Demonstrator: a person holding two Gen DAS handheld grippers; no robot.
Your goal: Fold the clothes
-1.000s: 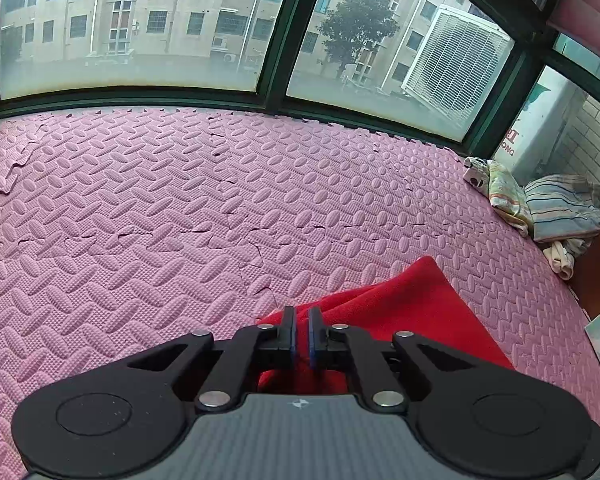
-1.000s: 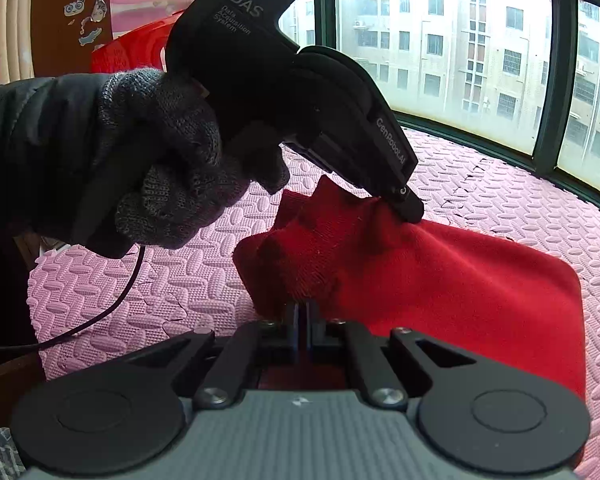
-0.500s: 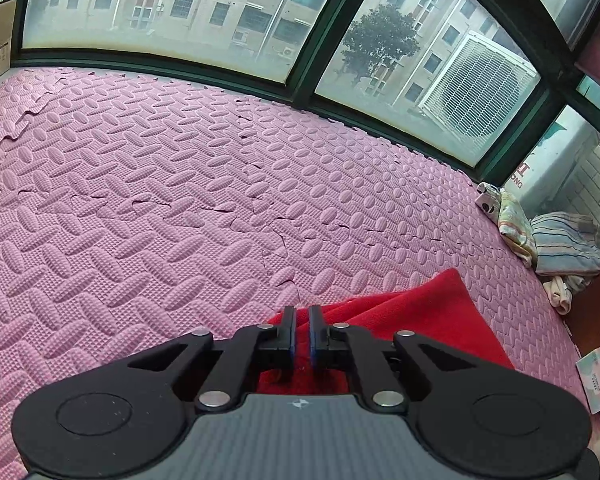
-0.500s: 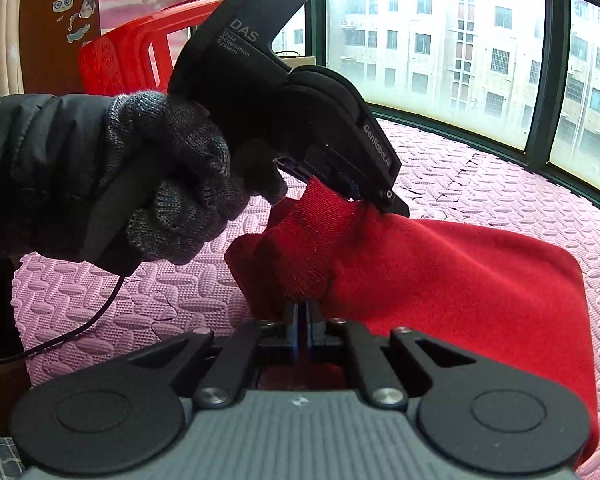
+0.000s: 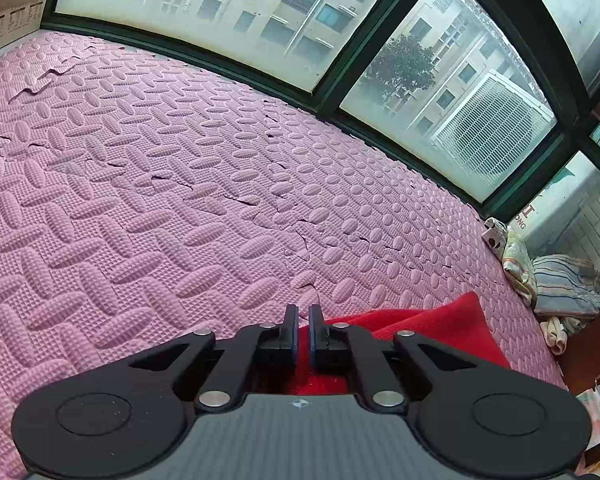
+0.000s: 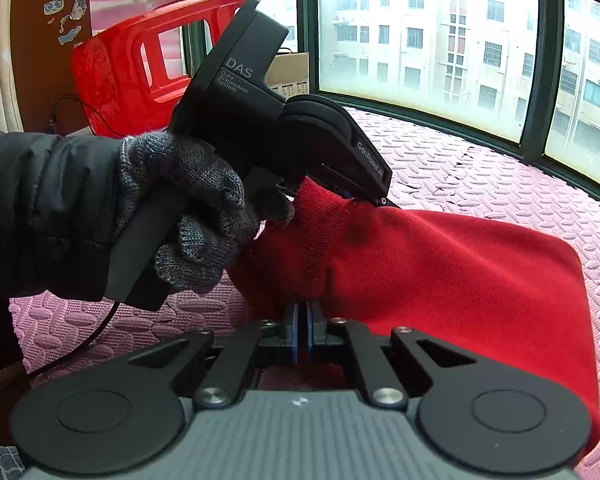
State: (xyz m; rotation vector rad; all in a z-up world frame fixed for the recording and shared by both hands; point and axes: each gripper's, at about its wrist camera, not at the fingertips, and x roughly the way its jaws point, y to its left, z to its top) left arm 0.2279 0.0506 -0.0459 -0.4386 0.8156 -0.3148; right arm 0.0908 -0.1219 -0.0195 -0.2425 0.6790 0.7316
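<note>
A red knitted garment [image 6: 460, 272] lies on the pink foam mat [image 6: 480, 176], its near edge lifted off the floor. My right gripper [image 6: 303, 312] is shut on a bunched fold of that edge. In the right wrist view a gloved hand [image 6: 188, 208] holds my left gripper [image 6: 380, 200], whose tip pinches the ribbed hem a little higher and further back. In the left wrist view my left gripper [image 5: 303, 316] is closed to a narrow slit, with the red garment [image 5: 432, 328] below and to the right of its fingers.
A red plastic stool [image 6: 132, 68] and a cardboard box [image 6: 292, 72] stand behind the hand by the window. A pile of striped and patterned clothes [image 5: 560, 280] lies at the mat's far right corner. Dark window frames border the mat [image 5: 180, 200].
The left gripper has risen and swung forward, drawing the hem up with it. The right gripper keeps its hold, and the lifted fold now stands taller.
</note>
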